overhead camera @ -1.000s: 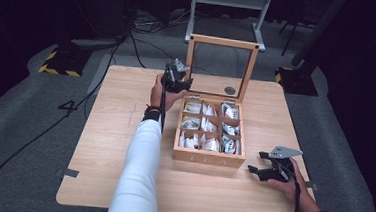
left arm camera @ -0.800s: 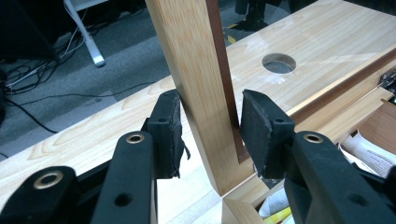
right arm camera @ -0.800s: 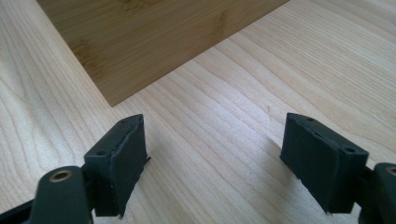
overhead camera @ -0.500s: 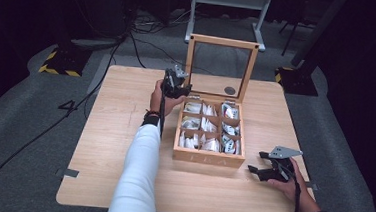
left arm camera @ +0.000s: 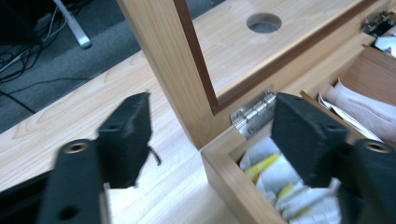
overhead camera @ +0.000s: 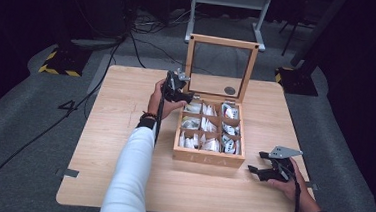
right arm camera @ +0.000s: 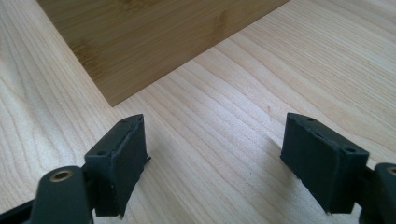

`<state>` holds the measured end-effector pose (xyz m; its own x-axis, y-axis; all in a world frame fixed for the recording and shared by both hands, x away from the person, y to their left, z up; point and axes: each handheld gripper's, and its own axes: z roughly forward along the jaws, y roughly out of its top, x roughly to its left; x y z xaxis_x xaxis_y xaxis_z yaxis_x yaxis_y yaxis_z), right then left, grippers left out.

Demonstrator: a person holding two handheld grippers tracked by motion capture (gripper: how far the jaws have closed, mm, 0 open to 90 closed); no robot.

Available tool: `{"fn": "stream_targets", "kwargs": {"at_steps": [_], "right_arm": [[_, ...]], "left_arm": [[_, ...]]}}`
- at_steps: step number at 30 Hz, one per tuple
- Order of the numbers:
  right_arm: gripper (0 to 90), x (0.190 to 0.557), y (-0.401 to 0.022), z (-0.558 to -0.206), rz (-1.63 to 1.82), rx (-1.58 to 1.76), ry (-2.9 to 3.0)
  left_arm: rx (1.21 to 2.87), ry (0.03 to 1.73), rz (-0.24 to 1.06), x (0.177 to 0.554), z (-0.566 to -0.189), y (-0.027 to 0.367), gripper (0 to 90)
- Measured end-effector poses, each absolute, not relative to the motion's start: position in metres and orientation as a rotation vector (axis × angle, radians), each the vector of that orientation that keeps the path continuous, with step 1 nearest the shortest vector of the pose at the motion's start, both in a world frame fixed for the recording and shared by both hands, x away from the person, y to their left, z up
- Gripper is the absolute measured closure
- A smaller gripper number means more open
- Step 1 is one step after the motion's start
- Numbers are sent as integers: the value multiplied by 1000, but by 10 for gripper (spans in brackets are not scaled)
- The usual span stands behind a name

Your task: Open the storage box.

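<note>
On the table [overhead camera: 124,131] the wooden box [overhead camera: 207,160] is seen from the high view with its glazed lid [overhead camera: 221,68] raised upright. The left hand-held gripper [overhead camera: 180,96] is held at the box's rear left corner; its jaws, just opened, stand apart astride that corner, pressing nothing. The hinge [left arm camera: 254,114] (and the paper packets [left arm camera: 280,186] below it) is shown close by the left gripper view. The right hand-held gripper [overhead camera: 256,170] is held beside the box's front right corner, jaws wide, empty.
</note>
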<state>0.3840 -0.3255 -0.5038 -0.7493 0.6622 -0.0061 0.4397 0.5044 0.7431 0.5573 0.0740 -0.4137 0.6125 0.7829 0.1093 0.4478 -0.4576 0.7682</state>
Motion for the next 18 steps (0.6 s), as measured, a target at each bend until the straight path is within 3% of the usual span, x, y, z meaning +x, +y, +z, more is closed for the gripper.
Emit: {"fn": "stream_targets", "kwargs": {"at_steps": [8,18], "right_arm": [[220,384,-325,-504,1092,935,2457],[224,383,-326,-503,1090,949,2456]], "left_arm": [[2142,971,625,541,-401,93,182],[2245,882,668,508,-395,113,166]]}}
